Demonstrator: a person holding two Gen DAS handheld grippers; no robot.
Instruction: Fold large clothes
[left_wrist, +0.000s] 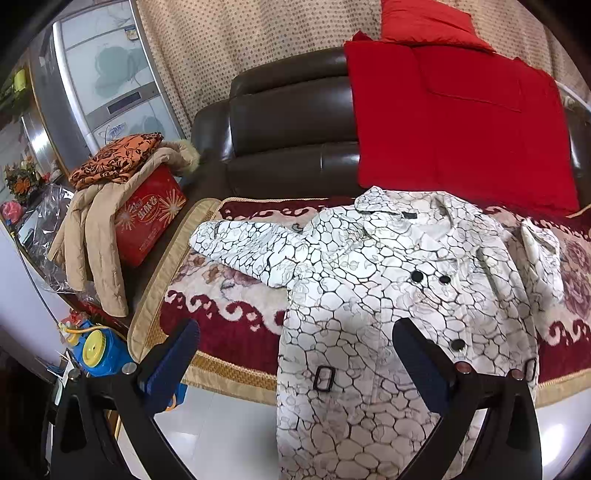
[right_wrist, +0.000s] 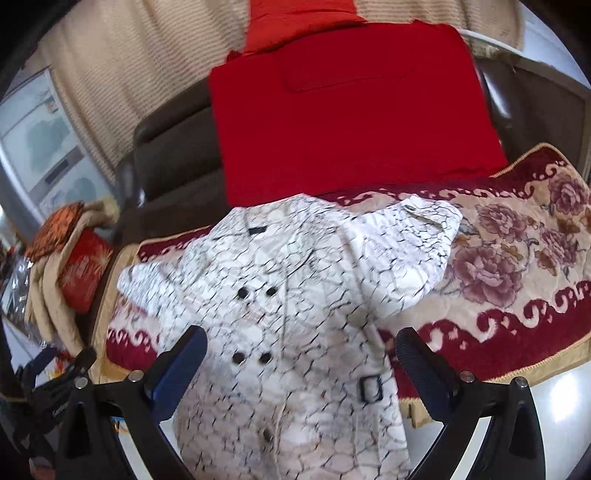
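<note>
Fingers wide apart on left gripper (left_wrist: 295, 347) and right gripper (right_wrist: 301, 352), both empty above white coat (left_wrist: 388, 295).

Bright even light, floor (left_wrist: 229, 424) glare, fisheye bend w/ dark corners, right view motion-blurred, left sharp

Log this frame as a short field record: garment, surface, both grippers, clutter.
garment: white coat with black crackle print and black buttons, laid front up, hem hanging over the seat edge
sleeves: both spread outward; left sleeve, right sleeve
surface: dark red floral sofa cover
behind: red folded garment against the brown leather sofa back
left gripper: open, above coat, holding nothing
right gripper: open, above coat, holding nothing
clutter: red printed box under a beige padded jacket
</note>
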